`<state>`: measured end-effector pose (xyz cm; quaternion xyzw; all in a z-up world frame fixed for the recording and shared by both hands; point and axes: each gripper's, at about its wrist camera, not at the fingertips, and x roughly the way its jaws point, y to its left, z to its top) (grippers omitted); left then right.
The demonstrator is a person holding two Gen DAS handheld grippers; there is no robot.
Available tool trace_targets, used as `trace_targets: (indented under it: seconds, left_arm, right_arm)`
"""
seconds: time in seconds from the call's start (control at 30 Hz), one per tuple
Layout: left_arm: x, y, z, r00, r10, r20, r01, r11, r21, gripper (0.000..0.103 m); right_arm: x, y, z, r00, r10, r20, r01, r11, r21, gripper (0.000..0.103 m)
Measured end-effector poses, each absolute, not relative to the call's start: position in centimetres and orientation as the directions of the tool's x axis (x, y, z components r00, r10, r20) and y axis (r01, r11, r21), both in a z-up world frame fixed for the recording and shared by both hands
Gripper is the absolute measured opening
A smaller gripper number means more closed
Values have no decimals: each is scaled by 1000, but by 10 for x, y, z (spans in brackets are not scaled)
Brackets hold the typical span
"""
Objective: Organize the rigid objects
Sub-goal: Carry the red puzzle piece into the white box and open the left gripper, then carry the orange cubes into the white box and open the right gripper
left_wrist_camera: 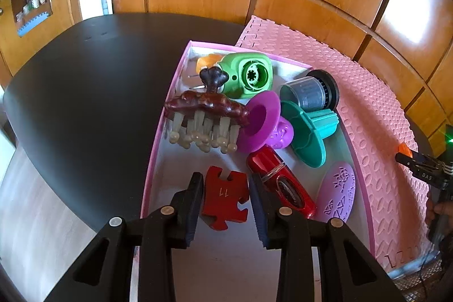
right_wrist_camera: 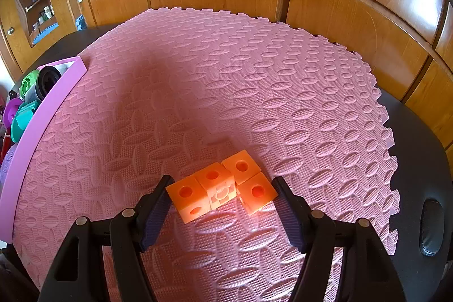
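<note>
Presently catalogued, one moment of sorting rigid objects on a dark bench [left_wrist_camera: 85, 81].

Left gripper [left_wrist_camera: 226, 203]: poised over the pink box [left_wrist_camera: 158, 137], jaws closed on a red puzzle piece [left_wrist_camera: 225, 197] marked "11". The piece sits squarely between the pads, by the look of it just above the box's white floor.

Right gripper [right_wrist_camera: 222, 205]: jaws standing apart around a cluster of four orange cubes [right_wrist_camera: 222, 186] on the pink foam mat [right_wrist_camera: 226, 89]. The pads flank the outer cubes; whether they touch cannot be told.

Step in hand, as judged: either lifting the puzzle piece out or setting it down. Done well, the piece travels straight up or down, kept level, with the grip holding on its flat edges.

Neighbouring contents of the box:
- red toy car [left_wrist_camera: 283, 186], just beside the right pad; the likeliest thing to be knocked.
- brown scalp massager [left_wrist_camera: 206, 118] with pale prongs, overhanging further in.
- purple funnel-shaped piece [left_wrist_camera: 260, 120], teal flanged piece [left_wrist_camera: 305, 129], green punch [left_wrist_camera: 249, 75], grey cylinder [left_wrist_camera: 308, 92], lilac patterned oval [left_wrist_camera: 337, 188].

Obstruction: the box is crowded, with free floor only near the front.
</note>
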<state>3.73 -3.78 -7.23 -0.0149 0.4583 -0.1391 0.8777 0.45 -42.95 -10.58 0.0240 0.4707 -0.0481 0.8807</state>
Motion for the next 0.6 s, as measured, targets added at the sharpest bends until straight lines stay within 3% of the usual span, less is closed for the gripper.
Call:
trace_targets:
  seconds: [0.2,0.43,0.6]
  left_arm:
    - [28,-34,-53,596,-259,-760,229,962,-148,46]
    - [28,-21,-34,639,-228,-734,184,973,-142,49]
    - [31,-3,-29,660,-195,-725,129,981,-146,51]
  right_arm:
    - [5,-429,-106,551,-65,-832,109,994,-5,71]
    - [6,-424,-103,541,-85,-837,114,993,-27,71]
    - [-1,-399,-80,595,-13,-804,60,998,28,71]
